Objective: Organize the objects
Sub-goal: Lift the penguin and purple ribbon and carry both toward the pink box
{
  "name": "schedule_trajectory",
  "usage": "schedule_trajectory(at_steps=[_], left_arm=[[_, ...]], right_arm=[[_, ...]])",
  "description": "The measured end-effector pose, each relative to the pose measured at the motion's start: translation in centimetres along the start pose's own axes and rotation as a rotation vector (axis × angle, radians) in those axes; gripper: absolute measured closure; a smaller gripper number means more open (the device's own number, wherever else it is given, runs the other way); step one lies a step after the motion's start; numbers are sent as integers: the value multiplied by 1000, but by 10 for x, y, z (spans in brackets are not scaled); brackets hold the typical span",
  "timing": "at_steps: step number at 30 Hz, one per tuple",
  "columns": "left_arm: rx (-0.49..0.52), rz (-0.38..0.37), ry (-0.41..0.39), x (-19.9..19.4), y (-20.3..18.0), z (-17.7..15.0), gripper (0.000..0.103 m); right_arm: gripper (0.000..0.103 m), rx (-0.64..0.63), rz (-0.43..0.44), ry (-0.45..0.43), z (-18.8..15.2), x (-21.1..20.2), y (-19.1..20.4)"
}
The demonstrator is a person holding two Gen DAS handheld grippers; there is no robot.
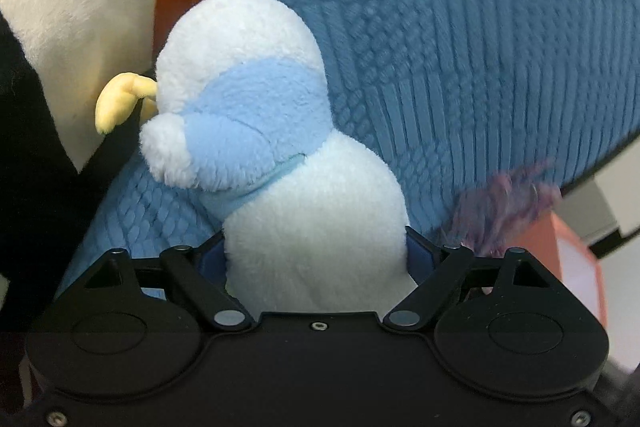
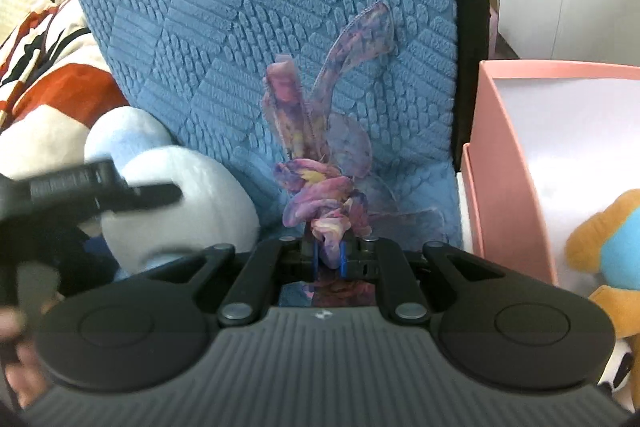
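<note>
In the left wrist view, a white and light-blue plush penguin (image 1: pixel 276 155) is clamped at its lower body by the left gripper (image 1: pixel 318 259), low in the frame, pressed against a blue textured cushion (image 1: pixel 480 47). In the right wrist view, a purple knotted ribbon (image 2: pixel 324 163) is pinched by the narrowly closed right gripper (image 2: pixel 329 255) at lower centre; a pink box (image 2: pixel 508 163) is set close at right.

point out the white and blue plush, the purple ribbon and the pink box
white and blue plush (image 1: pixel 316 211), left wrist view, on its white body
purple ribbon (image 2: pixel 320 187), right wrist view, on its knot
pink box (image 2: pixel 508 163), right wrist view, on its left wall
</note>
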State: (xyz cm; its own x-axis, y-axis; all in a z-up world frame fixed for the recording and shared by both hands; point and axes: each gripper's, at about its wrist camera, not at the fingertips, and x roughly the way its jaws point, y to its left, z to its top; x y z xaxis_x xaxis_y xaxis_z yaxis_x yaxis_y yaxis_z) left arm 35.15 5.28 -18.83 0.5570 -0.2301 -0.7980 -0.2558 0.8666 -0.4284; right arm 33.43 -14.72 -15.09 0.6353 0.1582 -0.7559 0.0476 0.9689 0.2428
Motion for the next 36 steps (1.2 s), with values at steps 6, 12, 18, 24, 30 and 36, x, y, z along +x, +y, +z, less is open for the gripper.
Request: schedule_trajectory(at_steps=[6, 12, 18, 24, 30, 36], left_arm=[[34, 9, 13, -6, 12, 4, 12], [-34, -2, 6, -23, 39, 3, 4], [-105, -40, 19, -27, 59, 8, 2], [-138, -54, 16, -20, 64, 9, 2], [-147, -53, 6, -15, 63, 9, 1], [-146, -45, 16, -12, 63, 10, 0]], right_arm=[[89, 8, -17, 36, 1, 11, 5], [71, 50, 12, 36, 4, 15, 5], [49, 112, 29, 62, 11, 25, -3], [47, 139, 48, 103, 19, 46, -4], [47, 125, 56, 168, 22, 76, 3], [52, 73, 42, 197, 20, 99, 14]])
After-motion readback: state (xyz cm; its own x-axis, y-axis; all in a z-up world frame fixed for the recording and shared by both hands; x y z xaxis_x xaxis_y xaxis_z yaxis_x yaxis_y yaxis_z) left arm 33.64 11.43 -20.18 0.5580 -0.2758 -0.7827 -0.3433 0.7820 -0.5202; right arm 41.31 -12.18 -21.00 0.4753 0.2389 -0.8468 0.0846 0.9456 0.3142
